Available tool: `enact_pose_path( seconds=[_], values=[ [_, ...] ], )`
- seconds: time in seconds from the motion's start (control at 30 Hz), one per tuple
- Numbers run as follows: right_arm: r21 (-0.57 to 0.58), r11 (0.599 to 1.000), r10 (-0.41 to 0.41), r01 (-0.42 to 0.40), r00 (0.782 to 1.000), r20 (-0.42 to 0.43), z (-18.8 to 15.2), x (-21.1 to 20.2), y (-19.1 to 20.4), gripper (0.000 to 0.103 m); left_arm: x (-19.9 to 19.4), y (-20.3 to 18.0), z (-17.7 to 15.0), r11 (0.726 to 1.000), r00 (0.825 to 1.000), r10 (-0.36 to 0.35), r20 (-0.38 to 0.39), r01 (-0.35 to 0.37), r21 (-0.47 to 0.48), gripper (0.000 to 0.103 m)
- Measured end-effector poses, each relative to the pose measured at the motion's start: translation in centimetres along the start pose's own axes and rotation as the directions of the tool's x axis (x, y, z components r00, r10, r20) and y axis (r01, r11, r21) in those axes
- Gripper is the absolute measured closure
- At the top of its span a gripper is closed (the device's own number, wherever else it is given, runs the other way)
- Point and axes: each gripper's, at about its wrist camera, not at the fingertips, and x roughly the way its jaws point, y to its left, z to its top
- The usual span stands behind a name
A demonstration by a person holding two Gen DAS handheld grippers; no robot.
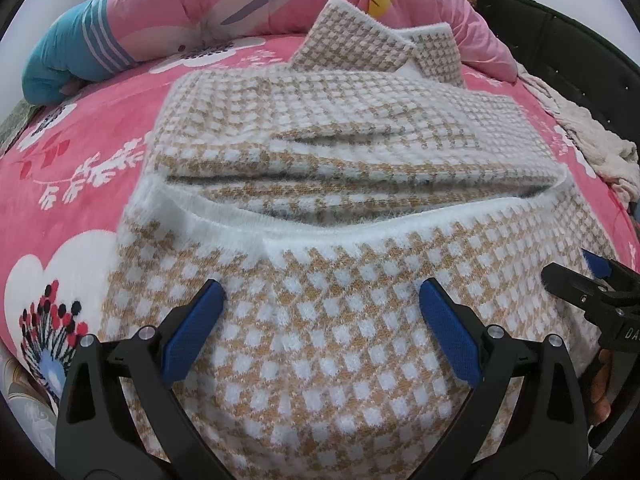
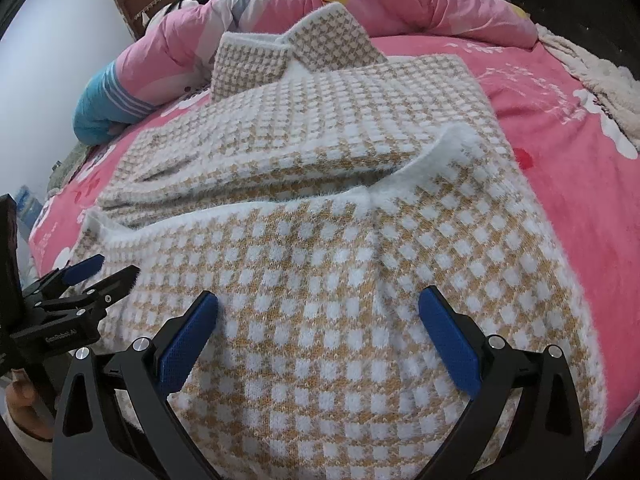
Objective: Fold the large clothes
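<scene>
Centrally on the bed (image 1: 100, 168) lies the sweater (image 1: 328, 320), a tan-and-white checked knit with fuzzy white trim. Its near portion is spread flat, with the white hem band (image 1: 360, 222) running across it. Beyond the hem band, further layers of the sweater are stacked in folds, and the collar (image 1: 384, 44) stands up at the sweater's far end.

The left gripper (image 1: 322, 310) hovers over the sweater's near portion. Its blue-padded fingers (image 1: 192, 336) are spread wide and hold nothing; checked fabric fills the gap between them. The right gripper (image 2: 318, 314) is placed likewise over the near portion, beside the left gripper, fingers (image 2: 450, 344) equally wide apart and empty. In the right wrist view the left gripper (image 2: 102, 272) appears at the sweater's left edge, its tips at the fabric margin. In the left wrist view the right gripper (image 1: 576, 276) appears at the sweater's right edge.

Under the sweater the bed carries a pink floral cover. Beyond the collar a pink quilt (image 2: 400, 4) is bunched, with a blue striped section (image 2: 104, 108) to its left. To the sweater's right lies a cream blanket (image 2: 600, 80), against a dark bed frame (image 1: 560, 40).
</scene>
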Motion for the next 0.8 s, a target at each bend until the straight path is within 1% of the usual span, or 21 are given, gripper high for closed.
enact_pose_path(
  seconds=[0.13,0.43,0.8],
  values=[
    [0.007,1.000,-0.009,0.009,1.000,-0.013,0.15,0.11,0.08,0.006,0.04,-0.04,0.04,1.000,1.000,0.003,-0.009,-0.003,-0.005,0.008],
    [0.007,1.000,-0.023,0.023,1.000,-0.014,0.18,0.37,0.32,0.006,0.06,-0.12,-0.01,1.000,1.000,0.016,-0.013,-0.016,-0.014,0.008],
    [0.005,1.000,-0.016,0.016,1.000,-0.019,0.25,0.45,0.20,0.006,0.10,-0.15,0.08,1.000,1.000,0.018,-0.018,-0.018,-0.014,0.008]
  ],
)
